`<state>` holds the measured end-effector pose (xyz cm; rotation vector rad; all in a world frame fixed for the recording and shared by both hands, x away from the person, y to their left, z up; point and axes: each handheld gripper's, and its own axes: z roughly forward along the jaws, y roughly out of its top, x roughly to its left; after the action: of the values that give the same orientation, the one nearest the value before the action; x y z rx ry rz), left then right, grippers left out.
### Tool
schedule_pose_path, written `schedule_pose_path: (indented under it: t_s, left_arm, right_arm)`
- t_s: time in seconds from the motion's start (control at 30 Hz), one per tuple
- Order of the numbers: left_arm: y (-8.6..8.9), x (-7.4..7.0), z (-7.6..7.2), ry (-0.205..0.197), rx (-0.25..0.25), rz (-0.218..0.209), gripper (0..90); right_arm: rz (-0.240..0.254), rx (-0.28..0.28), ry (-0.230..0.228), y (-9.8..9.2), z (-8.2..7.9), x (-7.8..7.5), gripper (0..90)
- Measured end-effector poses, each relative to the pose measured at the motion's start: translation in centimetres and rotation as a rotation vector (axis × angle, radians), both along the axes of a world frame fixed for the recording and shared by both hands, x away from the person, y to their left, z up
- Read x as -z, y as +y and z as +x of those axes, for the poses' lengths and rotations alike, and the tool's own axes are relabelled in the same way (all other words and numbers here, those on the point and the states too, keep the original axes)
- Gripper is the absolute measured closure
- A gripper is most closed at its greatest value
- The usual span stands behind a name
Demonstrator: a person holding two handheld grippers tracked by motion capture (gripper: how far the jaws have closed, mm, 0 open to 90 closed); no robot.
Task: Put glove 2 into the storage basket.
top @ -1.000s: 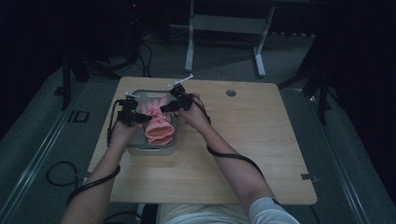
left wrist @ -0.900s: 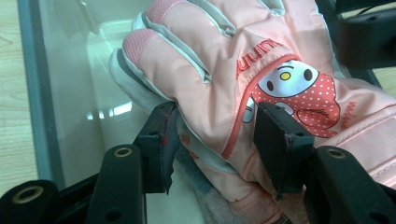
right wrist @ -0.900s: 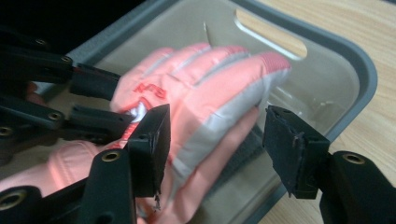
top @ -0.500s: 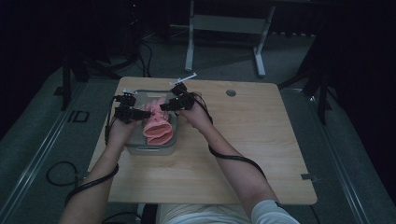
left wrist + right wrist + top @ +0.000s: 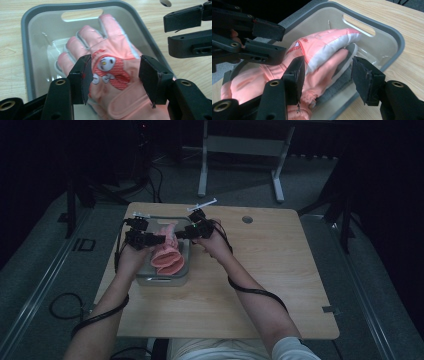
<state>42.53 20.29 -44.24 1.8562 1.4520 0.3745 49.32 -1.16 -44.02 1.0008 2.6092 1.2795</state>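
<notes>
Between the wide-open, empty jaws of both the left gripper [image 5: 113,75] and right gripper [image 5: 328,77], a padded pink glove [image 5: 112,62] lies in a shallow grey plastic tub [image 5: 32,37], where its slippery fabric could slide free of a shallow pinch.

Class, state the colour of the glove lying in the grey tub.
Salmon pink glove with a red patch; clearest in the left gripper view.

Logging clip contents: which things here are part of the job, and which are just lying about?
In the job:
- pink glove, lying in the tub
- grey tub
- left claw, open over the glove
- right claw, open beside the glove

Lying about:
- table, round hole in it
- white frame on the floor behind
</notes>
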Motion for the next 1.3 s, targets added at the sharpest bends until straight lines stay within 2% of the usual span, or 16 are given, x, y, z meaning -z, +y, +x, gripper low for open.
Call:
schedule_pose_path:
  t_s: [0.13, 0.3, 0.5, 0.63, 0.73, 0.83, 0.93, 1.03, 1.07, 1.1, 1.23, 1.3]
  left_arm:
    - [-0.7, -0.7, -0.4, -0.026, 0.022, 0.003, 43.6]
    - [-2.1, -1.3, -0.9, -0.05, 0.042, 0.028, 43.6]
    - [-3.9, -1.9, -1.6, -0.076, 0.095, 0.024, 38.4]
    - [-5.4, -2.4, -2.1, -0.096, 0.137, 0.031, 38.4]
    - [-6.8, -2.5, -2.4, -0.101, 0.165, 0.047, 35.0]
    - [-7.7, -2.5, -2.6, -0.096, 0.181, 0.06, 33.2]
    - [-8.9, -2.4, -2.9, -0.107, 0.192, 0.109, 27.9]
    - [-9.9, -2.3, -3.1, -0.109, 0.21, 0.104, 25.5]
    - [-10.2, -2.2, -3.1, -0.11, 0.244, 0.097, 24.9]
    - [-10.5, -2.1, -3.2, -0.113, 0.27, 0.091, 20.1]
    - [-11.9, -1.6, -3.2, -0.117, 0.303, 0.098, 12.4]
    - [-12.5, -1.4, -3.3, -0.126, 0.316, 0.096, 11.7]
  right_arm:
    - [0.0, -0.006, -0.008, -0.8, -0.2, -0.3, 43.9]
    - [0.008, 0.004, -0.019, -2.1, -0.4, -0.6, 41.6]
    - [-0.002, 0.002, -0.027, -3.7, -0.7, -0.4, 36.1]
    - [0.005, 0.012, -0.037, -4.9, -0.9, -0.5, 32.7]
    - [0.016, 0.019, -0.041, -6.0, -1.1, -0.5, 29.3]
    - [0.025, 0.012, -0.043, -6.8, -1.2, -0.5, 23.9]
    - [0.032, 0.006, -0.059, -7.6, -1.3, 0.0, 18.4]
    - [0.018, 0.013, -0.07, -8.4, -1.4, 0.6, 17.7]
    - [0.02, 0.019, -0.073, -8.7, -1.4, 0.8, 17.7]
    - [0.022, 0.026, -0.073, -9.1, -1.4, 1.0, 17.7]
    - [0.035, 0.028, -0.069, -10.3, -1.5, 1.5, 15.7]
    - [0.028, 0.029, -0.079, -10.7, -1.7, 1.7, 15.7]
